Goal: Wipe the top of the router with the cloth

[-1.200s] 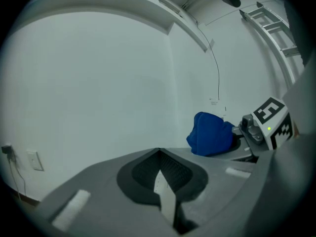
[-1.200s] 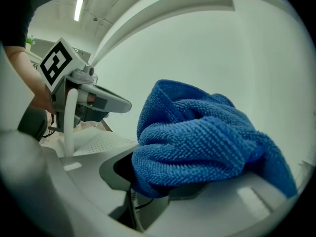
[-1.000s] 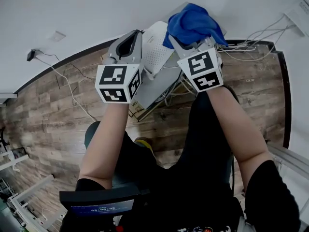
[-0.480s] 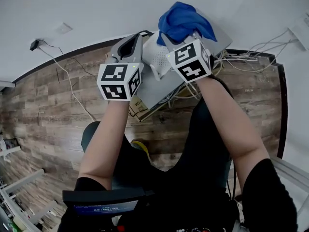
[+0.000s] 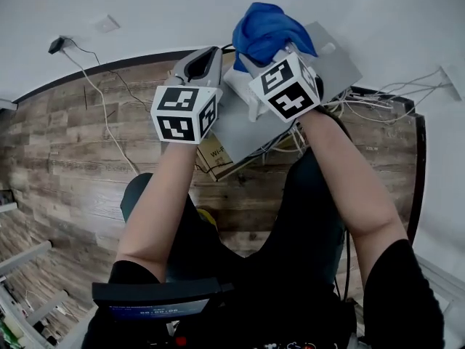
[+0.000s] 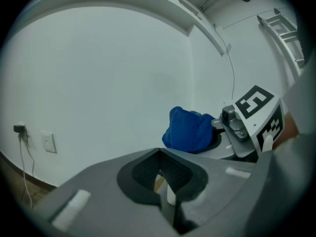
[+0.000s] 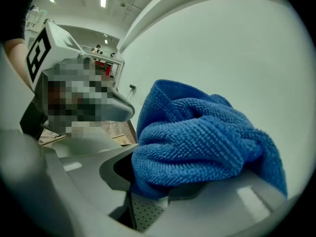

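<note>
A bunched blue cloth (image 5: 265, 29) is clamped in my right gripper (image 5: 269, 57), which is shut on it and presses it down on the white router (image 5: 234, 78). The cloth and both grippers hide most of the router. In the right gripper view the cloth (image 7: 197, 142) fills the jaws, with the router's dotted vent surface (image 7: 148, 214) just beneath. My left gripper (image 5: 203, 62) sits at the router's left side. In the left gripper view its jaws are nearly together on a thin white edge (image 6: 170, 195). The cloth (image 6: 190, 130) lies just ahead of them.
The router rests on a grey panel (image 5: 334, 57) against the white wall. A cardboard box (image 5: 218, 155) sits under the panel and a tangle of white cables (image 5: 378, 97) trails to the right. A wall socket (image 5: 107, 22) and a plug (image 5: 58, 44) are at the left.
My right gripper has slid the cloth leftward across the router, closer to the left gripper. The left gripper has stayed at the router's side.
</note>
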{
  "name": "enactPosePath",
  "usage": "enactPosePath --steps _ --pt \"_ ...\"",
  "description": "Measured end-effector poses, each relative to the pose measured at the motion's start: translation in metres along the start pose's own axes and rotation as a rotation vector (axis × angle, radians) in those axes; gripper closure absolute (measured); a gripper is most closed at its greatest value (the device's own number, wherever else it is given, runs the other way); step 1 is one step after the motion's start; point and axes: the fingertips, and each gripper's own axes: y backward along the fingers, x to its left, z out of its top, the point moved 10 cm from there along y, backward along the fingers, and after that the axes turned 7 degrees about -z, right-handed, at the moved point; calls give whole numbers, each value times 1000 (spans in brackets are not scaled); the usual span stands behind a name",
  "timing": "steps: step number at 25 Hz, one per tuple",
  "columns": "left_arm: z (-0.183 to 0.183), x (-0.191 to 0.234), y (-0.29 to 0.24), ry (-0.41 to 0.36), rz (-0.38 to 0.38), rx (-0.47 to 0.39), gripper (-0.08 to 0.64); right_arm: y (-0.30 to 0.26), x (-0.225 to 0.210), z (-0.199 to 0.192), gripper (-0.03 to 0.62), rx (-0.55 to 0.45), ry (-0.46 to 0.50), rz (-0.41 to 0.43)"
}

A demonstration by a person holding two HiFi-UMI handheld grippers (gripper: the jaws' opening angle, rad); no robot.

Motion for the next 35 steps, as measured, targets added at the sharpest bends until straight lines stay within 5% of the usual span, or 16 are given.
enactPosePath --steps 6,16,25,35 --pt "-1 0 -5 11 -26 -1 558 4 10 2 419 -19 -16 44" --pt "17 -20 -41 -41 -104 38 558 19 -41 -37 419 27 -151 -91" --pt "6 -26 -51 -45 -119 109 558 62 -49 -82 420 -53 -340 -160" --pt "-5 -47 12 -35 -37 46 558 91 6 -65 420 -126 -344 -22"
